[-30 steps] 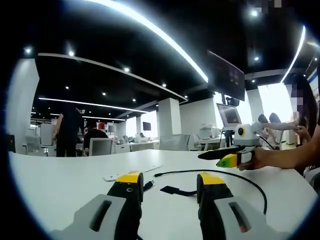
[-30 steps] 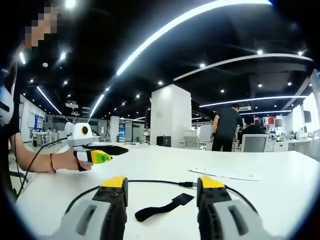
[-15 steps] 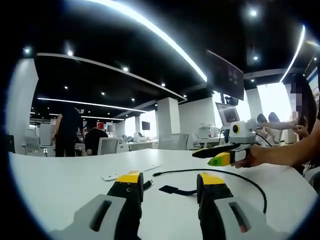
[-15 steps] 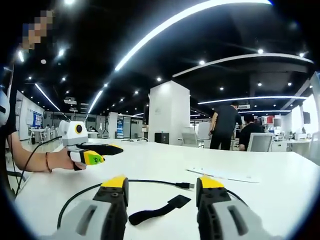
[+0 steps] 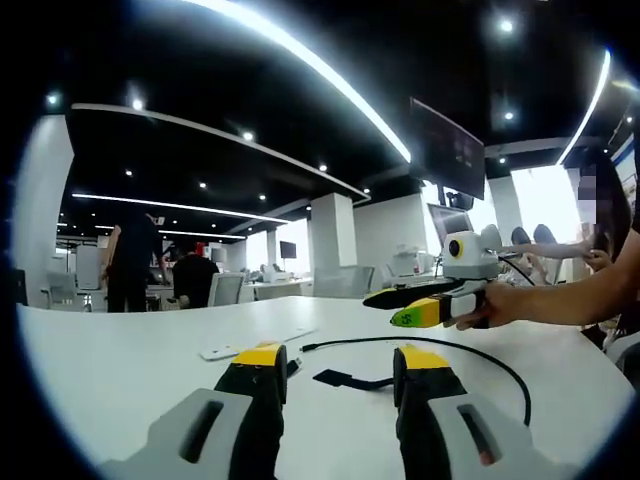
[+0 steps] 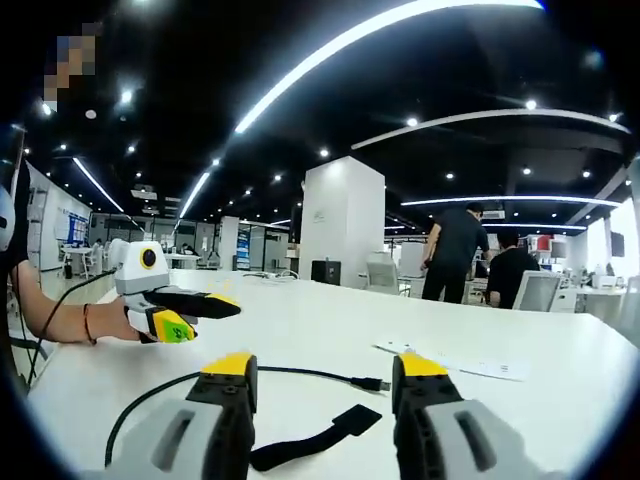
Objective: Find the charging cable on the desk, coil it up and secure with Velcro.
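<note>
A black charging cable (image 5: 470,350) lies in a loose arc on the white desk (image 5: 120,370), its plug (image 5: 307,348) pointing left. A short black Velcro strap (image 5: 345,380) lies just in front of it. My left gripper (image 5: 340,358) hovers low over the desk just short of the strap, open and holding nothing. My right gripper (image 5: 415,305) comes in from the right, held above the cable. In the right gripper view, my right gripper (image 6: 324,367) stands open over the cable (image 6: 150,395), its plug (image 6: 372,383) and the strap (image 6: 310,440); my left gripper (image 6: 185,312) is at the left.
White flat cards (image 5: 222,352) lie on the desk beyond the cable, and a white sheet (image 6: 470,366) shows at the right. People (image 5: 135,265) stand and sit by office chairs (image 5: 225,290) far behind the desk. A white pillar (image 6: 342,225) rises at the back.
My right gripper has moved inward over the cable and a little up, toward the desk's middle. The right gripper view has shifted with it. Cable and strap lie as before.
</note>
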Demonstrator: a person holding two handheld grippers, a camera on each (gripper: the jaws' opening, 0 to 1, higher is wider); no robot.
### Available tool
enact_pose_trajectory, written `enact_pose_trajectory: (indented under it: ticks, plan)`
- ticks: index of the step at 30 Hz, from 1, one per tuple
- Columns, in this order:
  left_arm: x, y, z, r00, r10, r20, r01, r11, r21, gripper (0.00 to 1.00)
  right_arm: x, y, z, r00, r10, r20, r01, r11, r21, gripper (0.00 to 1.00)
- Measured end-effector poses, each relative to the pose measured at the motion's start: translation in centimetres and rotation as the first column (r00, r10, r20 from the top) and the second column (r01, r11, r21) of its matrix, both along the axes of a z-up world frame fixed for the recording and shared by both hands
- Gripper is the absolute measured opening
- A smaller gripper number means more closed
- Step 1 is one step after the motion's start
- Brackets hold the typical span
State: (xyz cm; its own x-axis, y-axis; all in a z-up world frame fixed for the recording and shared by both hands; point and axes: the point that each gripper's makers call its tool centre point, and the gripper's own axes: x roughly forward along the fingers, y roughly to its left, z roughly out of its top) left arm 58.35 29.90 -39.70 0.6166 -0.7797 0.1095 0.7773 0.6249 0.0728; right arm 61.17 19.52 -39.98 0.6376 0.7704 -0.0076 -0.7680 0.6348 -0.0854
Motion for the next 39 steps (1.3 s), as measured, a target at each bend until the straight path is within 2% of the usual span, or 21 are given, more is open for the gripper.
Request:
enact_pose_trajectory:
  ticks: [39]
  plan:
    - [-0.2, -0.5, 0.0, 1.0, -0.016, -0.003, 0.016, 1.0, -0.001, 0.43, 1.5, 0.4, 0.3, 1.0, -0.013, -0.004, 0.013, 1.0, -0.024, 0.54]
